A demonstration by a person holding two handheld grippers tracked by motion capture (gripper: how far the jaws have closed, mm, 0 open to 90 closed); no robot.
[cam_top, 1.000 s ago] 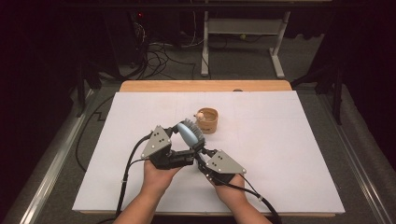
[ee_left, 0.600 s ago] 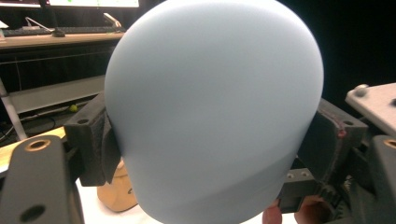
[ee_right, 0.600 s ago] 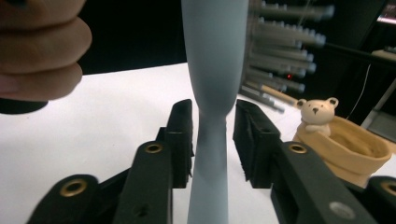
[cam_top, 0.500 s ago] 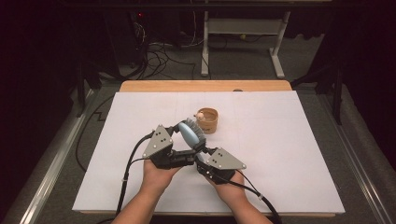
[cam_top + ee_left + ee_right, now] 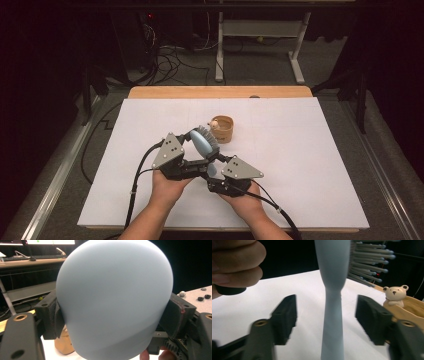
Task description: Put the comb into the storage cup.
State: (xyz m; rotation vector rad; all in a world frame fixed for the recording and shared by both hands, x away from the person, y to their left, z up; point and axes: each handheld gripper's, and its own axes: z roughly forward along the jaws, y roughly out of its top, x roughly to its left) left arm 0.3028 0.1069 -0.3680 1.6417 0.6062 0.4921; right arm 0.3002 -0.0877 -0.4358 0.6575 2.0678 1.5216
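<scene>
Two grippers met over the near middle of the table [image 5: 320, 150], and between them I had one pale blue hairbrush [image 5: 202, 141]. My left gripper [image 5: 192, 150] was clamped on the broad head of the brush [image 5: 115, 300], its pads pressing either flank of the rounded back. My right gripper [image 5: 325, 322] had just been opening: its jaws stood apart on both sides of the handle [image 5: 333, 315], which ran straight up between them without touching either pad, so that end was released.

What mattered to me was the brush's long axis. From above it ran from the handle, near my right hand [image 5: 245, 202], up and away toward the head in the left jaws, bristles [image 5: 367, 262] turned toward the small wooden cup [image 5: 223, 129] with the bear figure [image 5: 395, 293] on its rim. That cup sat just beyond the brush head, nearer the left gripper than the right. I judged the left hand [image 5: 167, 185] alone now carried the brush, and any next move would swing about that grip.
</scene>
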